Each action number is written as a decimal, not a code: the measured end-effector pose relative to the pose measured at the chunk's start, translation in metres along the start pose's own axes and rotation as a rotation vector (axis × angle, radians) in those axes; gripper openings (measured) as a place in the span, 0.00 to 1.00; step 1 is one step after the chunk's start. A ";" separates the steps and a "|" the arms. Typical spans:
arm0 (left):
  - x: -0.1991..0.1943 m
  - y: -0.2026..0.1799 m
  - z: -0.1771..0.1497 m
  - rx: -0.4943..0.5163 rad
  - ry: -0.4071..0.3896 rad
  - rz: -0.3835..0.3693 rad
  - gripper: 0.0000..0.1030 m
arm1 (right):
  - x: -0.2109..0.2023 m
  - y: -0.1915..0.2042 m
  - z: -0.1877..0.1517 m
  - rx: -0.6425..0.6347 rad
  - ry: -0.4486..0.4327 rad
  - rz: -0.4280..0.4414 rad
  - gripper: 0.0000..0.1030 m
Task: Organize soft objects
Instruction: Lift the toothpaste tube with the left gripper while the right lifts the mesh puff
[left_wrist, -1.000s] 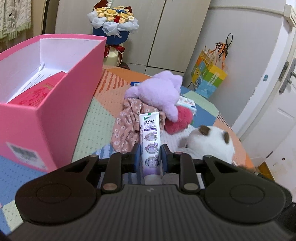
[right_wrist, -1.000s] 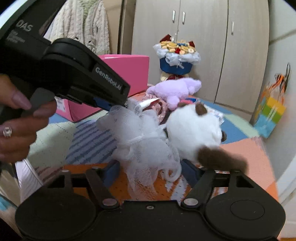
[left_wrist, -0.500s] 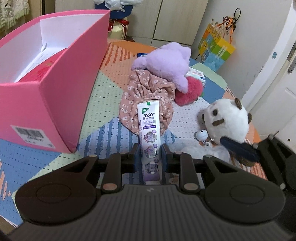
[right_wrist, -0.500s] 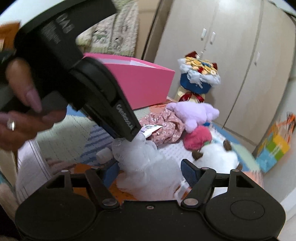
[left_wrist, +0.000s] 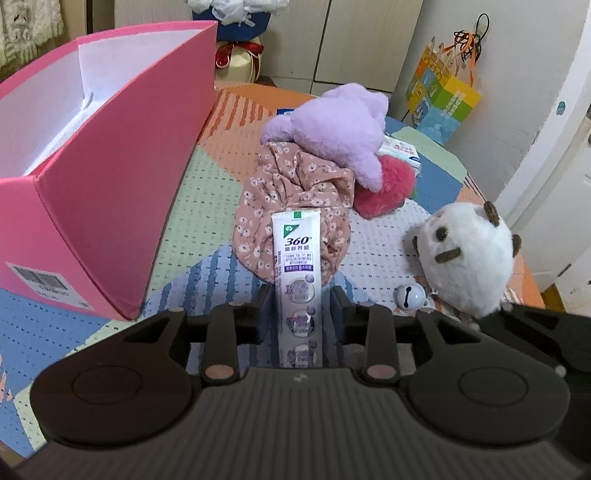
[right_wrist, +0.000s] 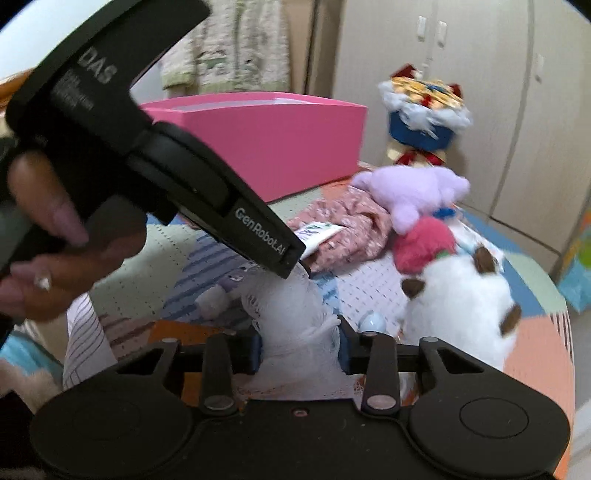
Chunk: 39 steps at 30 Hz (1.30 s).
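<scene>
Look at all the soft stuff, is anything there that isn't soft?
Yes. The toothpaste tube held in the left gripper is a toiletry, odd among the plush toys. A small round bell charm also lies beside the white plush.

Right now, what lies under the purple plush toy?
The purple plush toy rests on floral pink fabric and a red fuzzy plush. A small white packet peeks out behind; anything deeper beneath is hidden.

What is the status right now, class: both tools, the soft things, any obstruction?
Left tool shut on toothpaste tube. Right tool shut on white mesh puff. Pink box open, beside left tool. Plush pile ahead; nothing blocking.
</scene>
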<state>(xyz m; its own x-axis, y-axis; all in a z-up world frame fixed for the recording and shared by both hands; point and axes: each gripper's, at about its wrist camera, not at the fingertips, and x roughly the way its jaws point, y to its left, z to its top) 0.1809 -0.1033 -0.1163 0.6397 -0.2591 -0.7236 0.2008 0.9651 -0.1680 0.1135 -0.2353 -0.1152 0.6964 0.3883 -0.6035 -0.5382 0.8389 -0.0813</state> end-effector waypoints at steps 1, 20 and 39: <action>0.000 -0.002 -0.001 0.006 -0.011 0.009 0.32 | -0.001 0.000 -0.002 0.018 -0.003 -0.006 0.39; -0.052 0.017 -0.031 -0.049 -0.146 0.003 0.23 | -0.026 -0.001 -0.020 0.238 -0.057 -0.090 0.36; -0.122 0.060 -0.053 -0.031 -0.074 -0.020 0.23 | -0.057 0.027 0.005 0.287 0.050 0.124 0.35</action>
<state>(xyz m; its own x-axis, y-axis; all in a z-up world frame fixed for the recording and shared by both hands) 0.0750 -0.0117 -0.0736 0.6891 -0.2795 -0.6686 0.1919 0.9601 -0.2036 0.0618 -0.2324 -0.0794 0.6061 0.4808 -0.6337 -0.4567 0.8626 0.2177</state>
